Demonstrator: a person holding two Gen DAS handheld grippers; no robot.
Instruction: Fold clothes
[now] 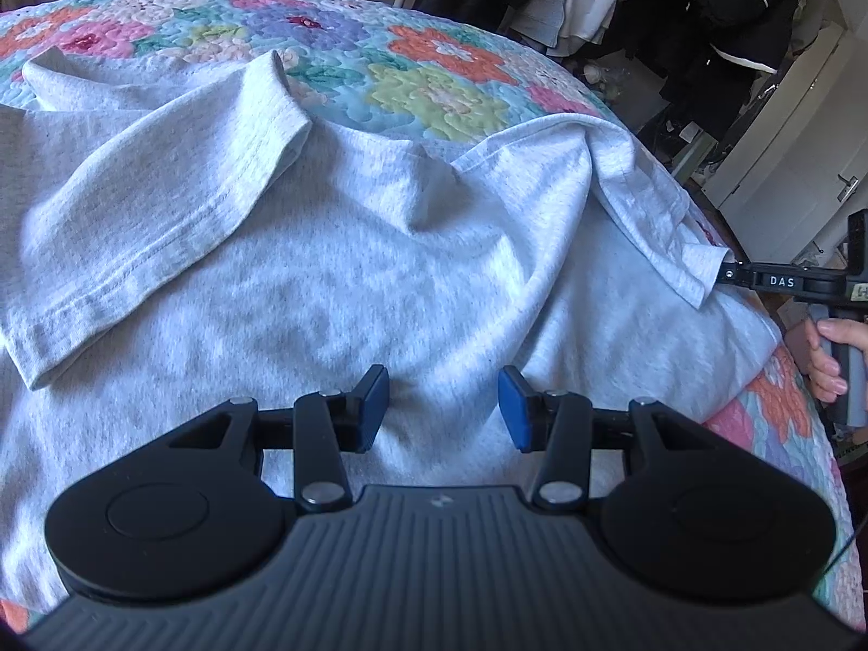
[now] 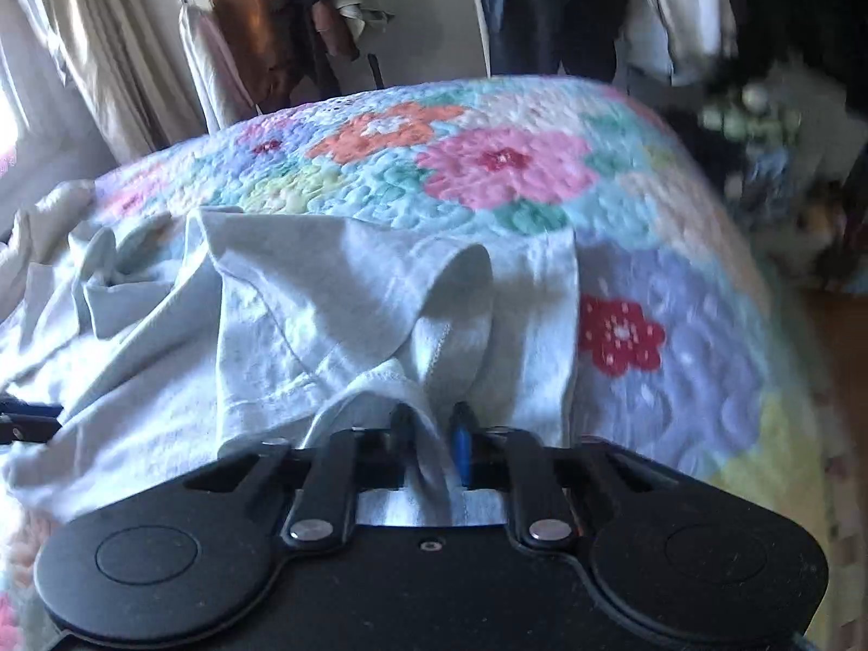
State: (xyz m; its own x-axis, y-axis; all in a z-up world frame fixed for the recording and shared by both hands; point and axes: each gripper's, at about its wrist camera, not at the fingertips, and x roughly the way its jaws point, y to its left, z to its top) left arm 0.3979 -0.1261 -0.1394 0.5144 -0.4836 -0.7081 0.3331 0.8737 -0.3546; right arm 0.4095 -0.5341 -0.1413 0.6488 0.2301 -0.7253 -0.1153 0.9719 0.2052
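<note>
Left wrist view, quilt [image 1: 434, 81]: floral, covers the bed.
T-shirt [image 1: 336, 249]: grey, spread over the quilt, one sleeve [image 1: 163, 206] folded inward.
Left gripper [image 1: 444, 407]: spread apart, hovering above the shirt.
Right gripper [image 2: 431, 428]: pinching the shirt's edge.

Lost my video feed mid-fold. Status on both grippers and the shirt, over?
Left gripper open, hovering over grey T-shirt. Right gripper shut on T-shirt's sleeve. Shirt lies on floral quilt. Nothing in the way.

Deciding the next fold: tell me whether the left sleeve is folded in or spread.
Folded in: the left sleeve lies across the grey T-shirt, cuff pointing inward.
</note>
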